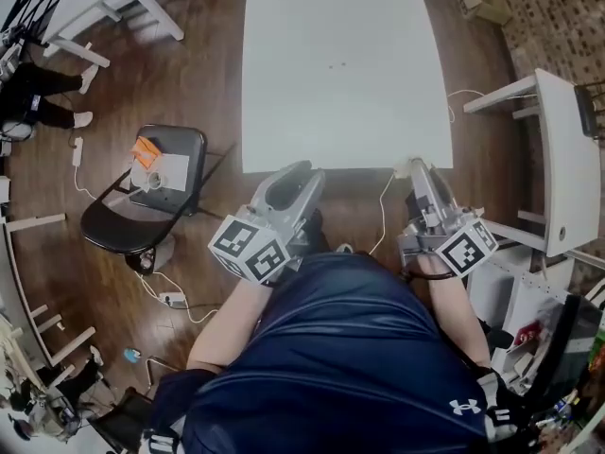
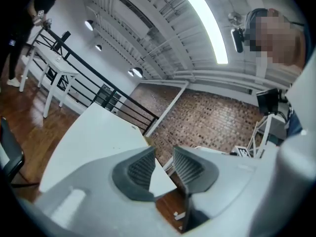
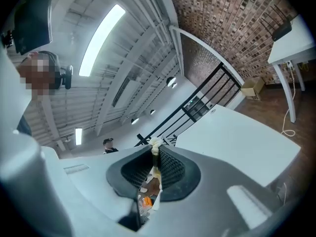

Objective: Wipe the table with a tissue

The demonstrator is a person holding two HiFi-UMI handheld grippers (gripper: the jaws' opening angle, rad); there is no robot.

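Observation:
The white table (image 1: pixel 340 64) lies ahead of me, its near edge just beyond both grippers. My right gripper (image 1: pixel 414 170) is held at that edge, right of centre, and is shut on a small wad of white tissue (image 3: pixel 155 143) that pokes out past the jaw tips. In the head view the tissue (image 1: pixel 405 167) shows as a pale speck at the jaw tips. My left gripper (image 1: pixel 295 176) hovers at the near edge left of centre. Its jaws (image 2: pixel 163 156) stand apart with nothing between them, and the table (image 2: pixel 94 137) shows through the gap.
A black folding chair (image 1: pixel 113 220) with an orange item and white paper on its seat stands to the left. A white desk (image 1: pixel 567 159) stands at the right, with white benches (image 1: pixel 113 12) at the back left. Cables and a power strip (image 1: pixel 173 300) lie on the wooden floor.

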